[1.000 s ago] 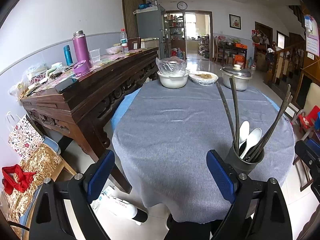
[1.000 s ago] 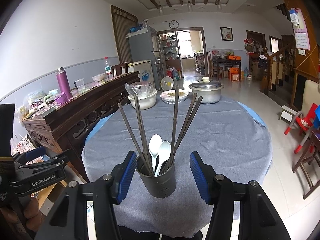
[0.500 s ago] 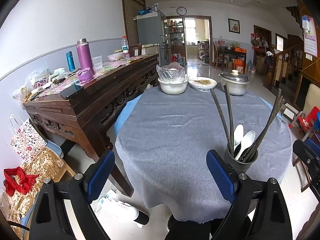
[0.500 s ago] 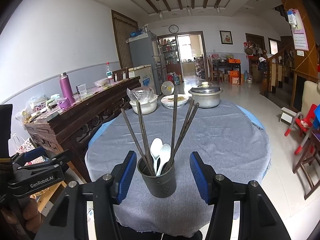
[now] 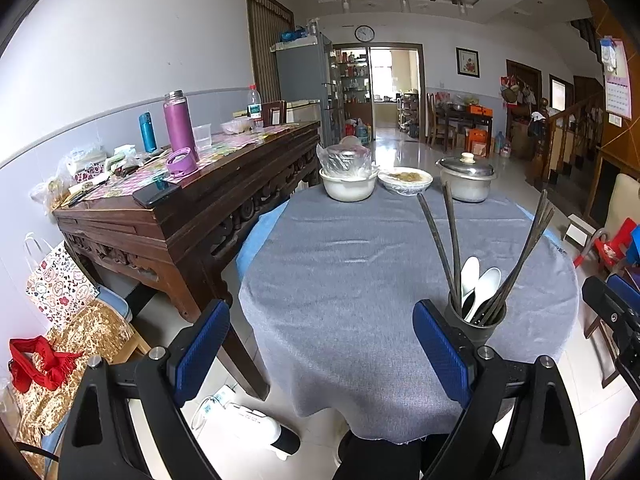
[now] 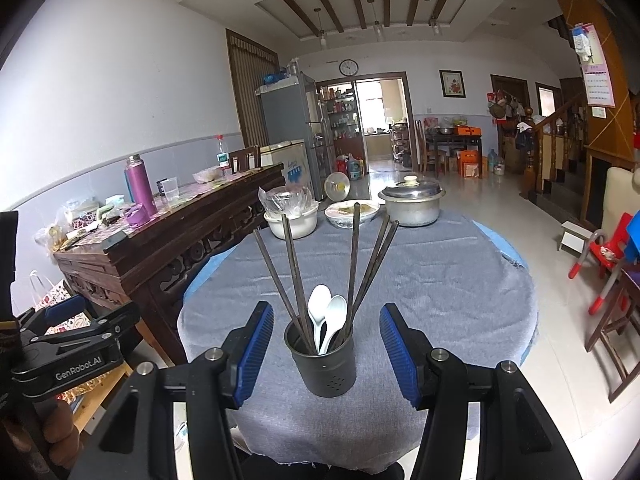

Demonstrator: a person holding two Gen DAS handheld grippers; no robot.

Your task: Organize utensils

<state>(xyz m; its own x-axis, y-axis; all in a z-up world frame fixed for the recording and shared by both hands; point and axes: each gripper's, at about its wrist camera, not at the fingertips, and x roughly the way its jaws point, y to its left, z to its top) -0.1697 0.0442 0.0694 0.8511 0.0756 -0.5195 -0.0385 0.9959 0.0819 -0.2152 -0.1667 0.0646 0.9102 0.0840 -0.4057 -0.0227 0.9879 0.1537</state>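
Observation:
A dark metal utensil holder stands near the front edge of the round table with a grey cloth. It holds several dark chopsticks and two white spoons. My right gripper is open, its blue pads either side of the holder without touching. My left gripper is open and empty, hanging off the table's front left edge; the holder shows just past its right finger.
Two bowls and a lidded steel pot stand at the table's far edge. A cluttered dark wooden sideboard runs along the left. Small chairs stand at the right. A white power strip lies on the floor.
Both grippers have drawn back and up from the table, so the holder looks smaller and farther. Both stay open; the holder has not moved.

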